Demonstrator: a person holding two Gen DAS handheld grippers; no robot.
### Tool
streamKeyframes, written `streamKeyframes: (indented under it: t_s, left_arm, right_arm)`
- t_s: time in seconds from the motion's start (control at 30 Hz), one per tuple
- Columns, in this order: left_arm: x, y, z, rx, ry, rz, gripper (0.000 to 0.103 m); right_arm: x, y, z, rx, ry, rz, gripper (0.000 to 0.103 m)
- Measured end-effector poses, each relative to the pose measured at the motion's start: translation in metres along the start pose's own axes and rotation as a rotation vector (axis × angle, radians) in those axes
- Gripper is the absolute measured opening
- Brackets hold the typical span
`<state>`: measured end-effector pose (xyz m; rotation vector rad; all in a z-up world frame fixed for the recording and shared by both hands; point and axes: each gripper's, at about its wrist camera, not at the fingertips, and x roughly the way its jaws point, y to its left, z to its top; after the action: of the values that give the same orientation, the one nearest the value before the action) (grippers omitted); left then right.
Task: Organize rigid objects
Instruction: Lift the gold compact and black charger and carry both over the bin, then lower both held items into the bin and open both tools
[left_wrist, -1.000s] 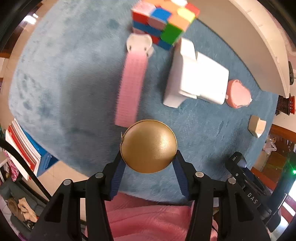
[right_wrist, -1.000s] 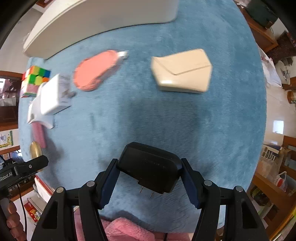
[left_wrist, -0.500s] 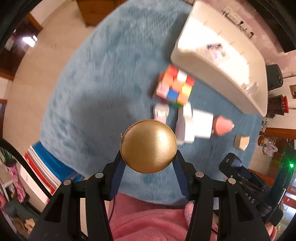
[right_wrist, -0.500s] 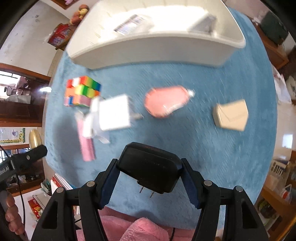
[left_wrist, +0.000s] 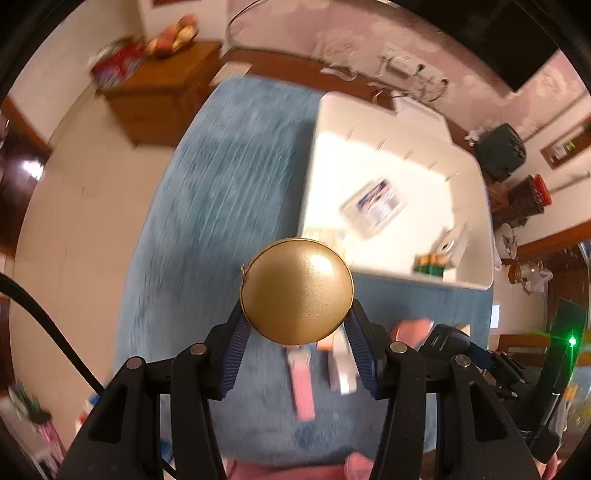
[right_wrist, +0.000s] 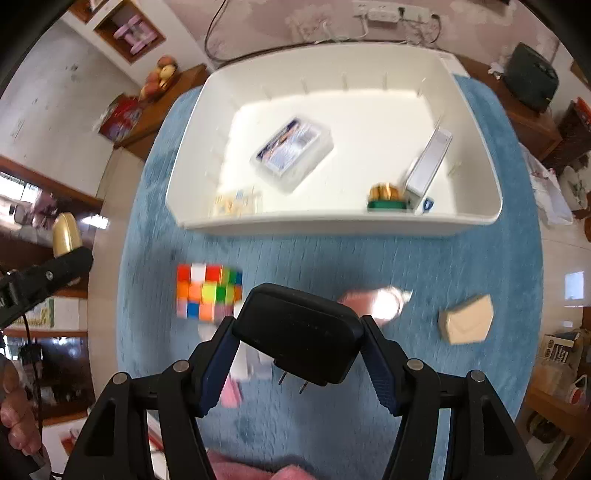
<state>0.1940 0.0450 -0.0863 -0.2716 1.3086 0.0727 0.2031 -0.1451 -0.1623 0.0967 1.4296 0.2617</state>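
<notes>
both tongs have lifted off the rug (right_wrist: 424, 258) toward the bin (right_wrist: 332, 218): left gripper (left_wrist: 295, 325) clenched on the gold disc (left_wrist: 296, 291), right gripper (right_wrist: 299, 350) grasping the black plug (right_wrist: 299, 328). drop-off likely comes next.

Warm, bright indoor light; sun falls into the white bin (right_wrist: 332, 218), washing out its floor and leaving its near wall in shade. A glare spot sits on the gold round case (left_wrist: 297, 291), and a green lamp (left_wrist: 571, 341) flares at the right edge of the left view. Both fisheye views bend the room at the rim, with black corners. The blue rug (left_wrist: 221, 206) streaks with motion blur, the cube puzzle (right_wrist: 208, 295) is smeared, while the black charger (right_wrist: 299, 332) stays sharp
</notes>
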Motion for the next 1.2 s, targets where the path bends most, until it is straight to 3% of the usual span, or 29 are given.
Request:
streamKeyframes:
  t_s: [0.33, 0.53, 0.7, 1.03, 1.1, 1.2]
  left_arm:
    - [0.032, -0.044, 0.064, 0.193, -0.057, -0.058, 0.055]
    - [0.057, -0.062, 0.081, 0.242, -0.059, -0.084, 0.055]
    - [0.079, -0.070, 0.089, 0.241, -0.034, -0.081, 0.055]
    - [0.085, -0.078, 0.087, 0.262, -0.029, 0.037, 0.057]
    - [0.084, -0.079, 0.086, 0.267, -0.032, 0.052, 0.065]
    - [0.079, -0.080, 0.084, 0.257, -0.039, 0.045, 0.070]
  right_arm:
    - [0.007, -0.014, 0.050, 0.125, -0.035, -0.093, 0.066]
    - [0.023, -0.029, 0.070, 0.191, -0.029, -0.117, 0.066]
    - [0.024, -0.024, 0.082, 0.162, -0.040, -0.166, 0.066]
    - [0.036, -0.037, 0.089, 0.196, -0.001, -0.120, 0.067]
    - [0.034, -0.038, 0.088, 0.197, -0.004, -0.115, 0.068]
    - [0.027, -0.040, 0.087, 0.206, -0.022, -0.096, 0.075]
